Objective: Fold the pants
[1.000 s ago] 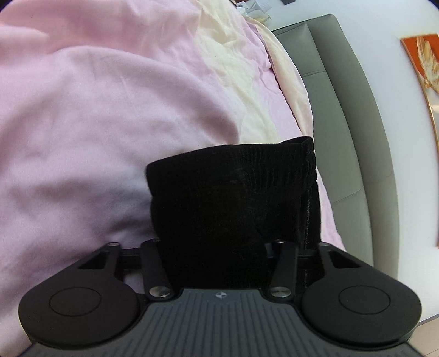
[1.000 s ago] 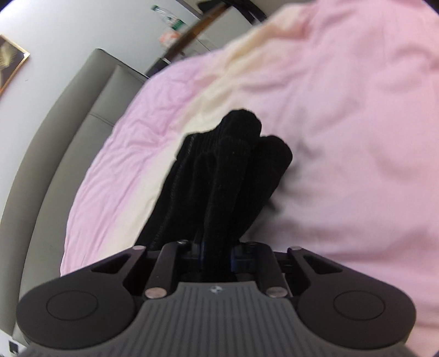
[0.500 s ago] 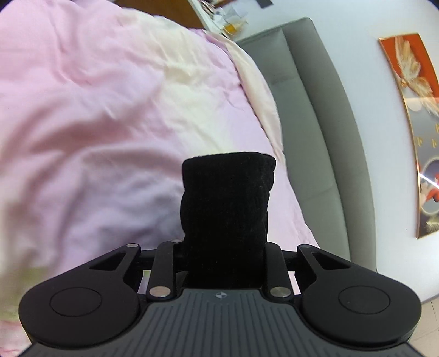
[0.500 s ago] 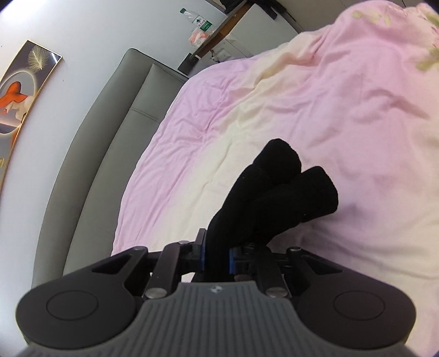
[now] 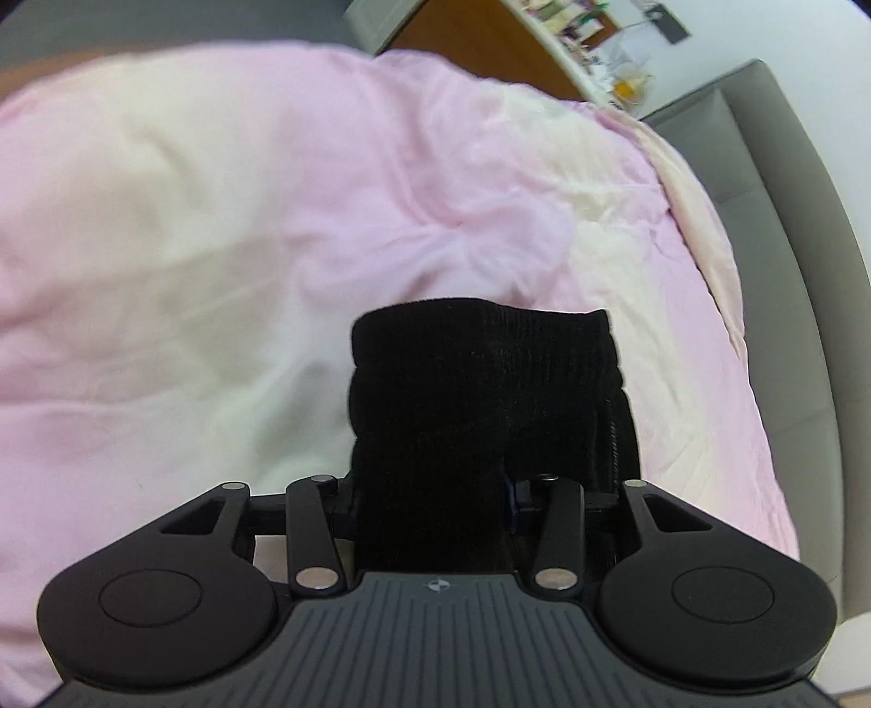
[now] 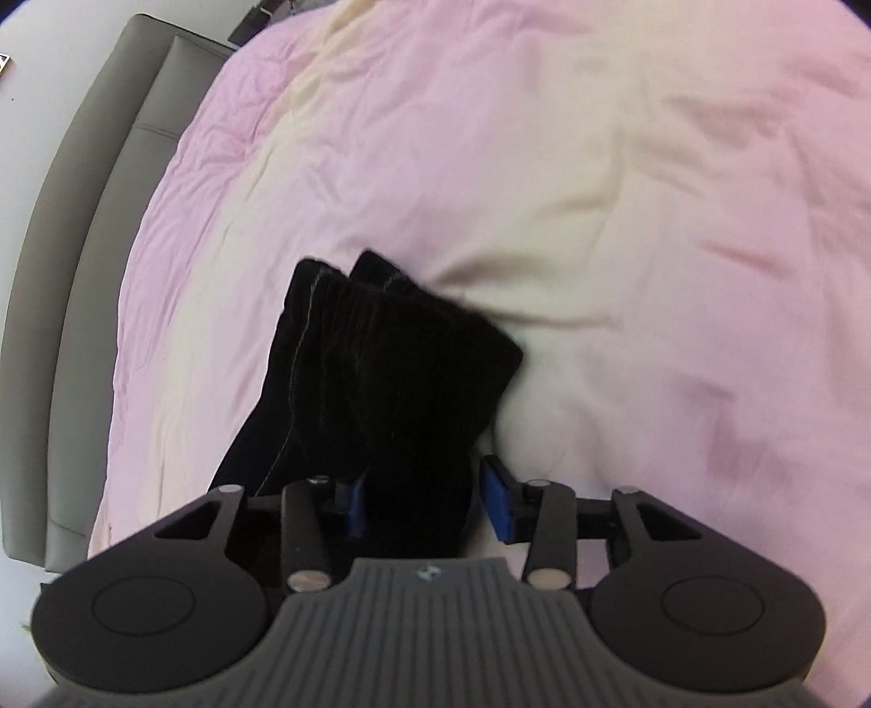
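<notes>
- The black corduroy pants point(image 5: 484, 392) lie folded into a thick bundle on the pink and cream bedspread point(image 5: 218, 229), close in front of both cameras.
- In the left wrist view the bundle's long axis runs straight away from the camera. Its far end is a broad, squared-off ribbed band lying crosswise to that axis.
- In the right wrist view the pants point(image 6: 381, 376) stretch away and slightly to the left, toward the grey padded headboard point(image 6: 81, 218). Two stacked layers with pale stitching lines end in rounded corners at the far tip.
- The left gripper point(image 5: 430, 501) has just been opening, with the near end of the pants between its jaws. Only a sliver of the blue right-hand pad shows beside the cloth, the other pad is hidden, and I cannot tell whether the pads press on the fabric.
- The right gripper point(image 6: 424, 506) has also just been opening. Its blue right-hand finger point(image 6: 498, 506) stands clear of the cloth with bedspread visible in the gap, so the jaws are parted and the pants merely sit between them.
- A cluttered shelf point(image 5: 599, 49) shows at the top of the left view, blurred.
</notes>
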`<state>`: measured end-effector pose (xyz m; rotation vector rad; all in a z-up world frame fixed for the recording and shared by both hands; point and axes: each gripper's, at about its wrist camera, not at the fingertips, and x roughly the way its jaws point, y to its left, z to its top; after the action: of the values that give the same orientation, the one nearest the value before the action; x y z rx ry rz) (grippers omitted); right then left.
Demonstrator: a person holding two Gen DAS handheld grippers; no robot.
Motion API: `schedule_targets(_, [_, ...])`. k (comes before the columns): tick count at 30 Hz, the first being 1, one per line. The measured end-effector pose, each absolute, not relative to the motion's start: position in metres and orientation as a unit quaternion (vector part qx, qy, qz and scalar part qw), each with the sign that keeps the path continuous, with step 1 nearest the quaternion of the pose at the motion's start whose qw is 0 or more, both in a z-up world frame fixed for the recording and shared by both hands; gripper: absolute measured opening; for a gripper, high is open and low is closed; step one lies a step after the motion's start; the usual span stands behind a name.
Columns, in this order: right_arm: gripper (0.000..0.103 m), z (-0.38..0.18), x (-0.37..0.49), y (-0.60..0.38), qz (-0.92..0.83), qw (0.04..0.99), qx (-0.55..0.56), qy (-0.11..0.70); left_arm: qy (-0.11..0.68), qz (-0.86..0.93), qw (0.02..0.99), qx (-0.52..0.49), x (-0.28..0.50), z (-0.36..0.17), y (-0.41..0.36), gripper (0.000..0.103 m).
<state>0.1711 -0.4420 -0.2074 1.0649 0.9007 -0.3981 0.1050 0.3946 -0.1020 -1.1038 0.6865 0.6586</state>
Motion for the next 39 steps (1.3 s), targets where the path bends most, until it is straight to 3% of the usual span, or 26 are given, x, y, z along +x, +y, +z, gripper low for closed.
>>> schedule_targets(3, [0.047, -0.213, 0.167, -0.453, -0.183, 0.745, 0.505, 0.395, 0.315, 0.32, 0.768, -0.457, 0.097, -0.081, 0.387, 0.063])
schedule_targets(8, [0.053, -0.224, 0.167, -0.466, -0.185, 0.731, 0.543, 0.368, 0.282, 0.369, 0.795, -0.389, 0.071, -0.053, 0.374, 0.069])
schedule_targets(11, [0.054, -0.227, 0.179, -0.468, -0.183, 0.739, 0.538, 0.363, 0.277, 0.346, 0.841, -0.309, 0.067, -0.033, 0.357, 0.077])
schedule_targets(12, [0.051, -0.227, 0.182, -0.467, -0.182, 0.742, 0.531, 0.366, 0.286, 0.328, 0.855, -0.284, 0.07, -0.028, 0.35, 0.078])
schedule_targets(13, [0.039, -0.224, 0.184, -0.466, -0.183, 0.749, 0.52, 0.368, 0.295, 0.301, 0.87, -0.257, 0.072, -0.023, 0.343, 0.078])
schedule_targets(15, [0.034, -0.21, 0.187, -0.465, -0.167, 0.784, 0.5, 0.328, 0.296, 0.256, 0.894, -0.22, 0.074, -0.016, 0.331, 0.078])
schedule_targets(17, [0.033, -0.186, 0.192, -0.455, -0.139, 0.831, 0.455, 0.289, 0.281, 0.232, 0.91, -0.196, 0.073, -0.011, 0.323, 0.079])
schedule_targets(19, [0.033, -0.175, 0.196, -0.447, -0.13, 0.851, 0.428, 0.277, 0.265, 0.221, 0.919, -0.19, 0.073, -0.01, 0.319, 0.086])
schedule_targets(23, [0.033, -0.209, 0.203, -0.45, -0.195, 0.799, 0.409, 0.395, 0.269, 0.2, 0.912, -0.237, 0.081, -0.027, 0.33, 0.087])
schedule_targets(26, [0.034, -0.218, 0.192, -0.464, -0.186, 0.784, 0.456, 0.378, 0.288, 0.188, 0.905, -0.251, 0.09, -0.038, 0.335, 0.086])
schedule_targets(31, [0.034, -0.195, 0.194, -0.448, -0.18, 0.817, 0.419, 0.353, 0.302, 0.178, 0.902, -0.253, 0.091, -0.045, 0.329, 0.082])
schedule_targets(34, [0.035, -0.193, 0.194, -0.448, -0.187, 0.81, 0.427, 0.355, 0.31, 0.143, 0.926, -0.162, 0.101, -0.039, 0.282, 0.084])
schedule_targets(39, [0.036, -0.19, 0.192, -0.445, -0.191, 0.81, 0.416, 0.368, 0.356, -0.028, 0.926, -0.123, 0.145, -0.057, 0.158, 0.085])
